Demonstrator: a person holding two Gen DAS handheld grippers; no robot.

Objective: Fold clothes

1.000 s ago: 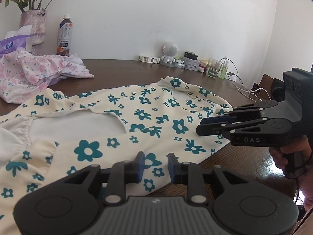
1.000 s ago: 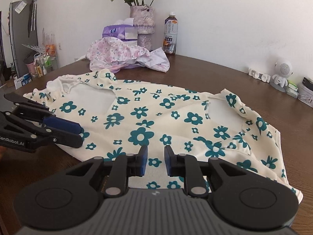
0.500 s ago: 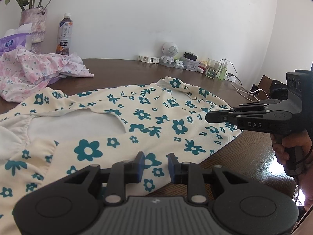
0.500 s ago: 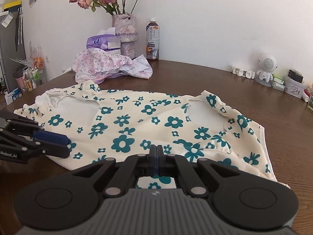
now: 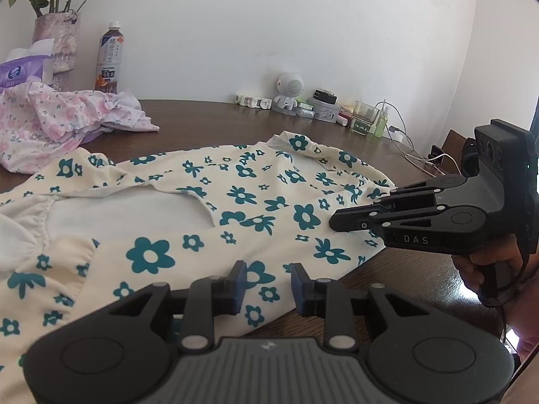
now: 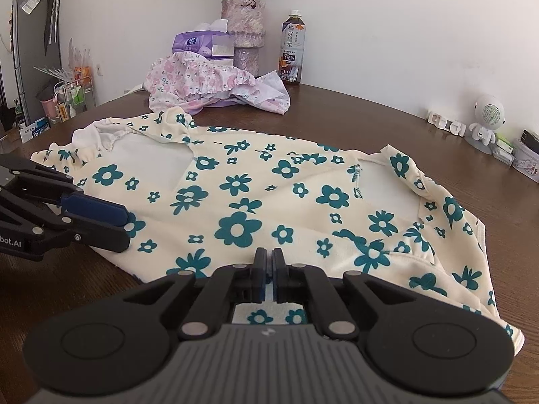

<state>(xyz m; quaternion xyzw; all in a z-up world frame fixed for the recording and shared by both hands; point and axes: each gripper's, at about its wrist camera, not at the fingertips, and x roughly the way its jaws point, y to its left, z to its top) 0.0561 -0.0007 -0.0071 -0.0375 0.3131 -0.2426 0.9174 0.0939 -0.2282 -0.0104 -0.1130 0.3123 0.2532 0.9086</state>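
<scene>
While the left gripper waits with its jaws spread apart over the near hem, nothing between them, the cream dress with teal flowers lies flat and unfolded across the brown table, neckline to the left and one sleeve out to the right. At the far left of the table sit a vase of flowers, a tissue pack and a crumpled pink floral garment (presumably waiting its turn), with a tea bottle beside them.

Moving right along the hem, the right gripper is where the change has come: a second ago its fingers stood apart over the fabric, and now they are pressed together on the dress's near edge, a strip of cloth showing just behind the pads. The left wrist view also shows it shut and low over the garment, held by a hand at the table's edge.

So one corner of the hem appears secured and the other is not. I judge the fold has barely begun; the left gripper likely needs to pinch its own stretch of hem before both can lift evenly.
</scene>
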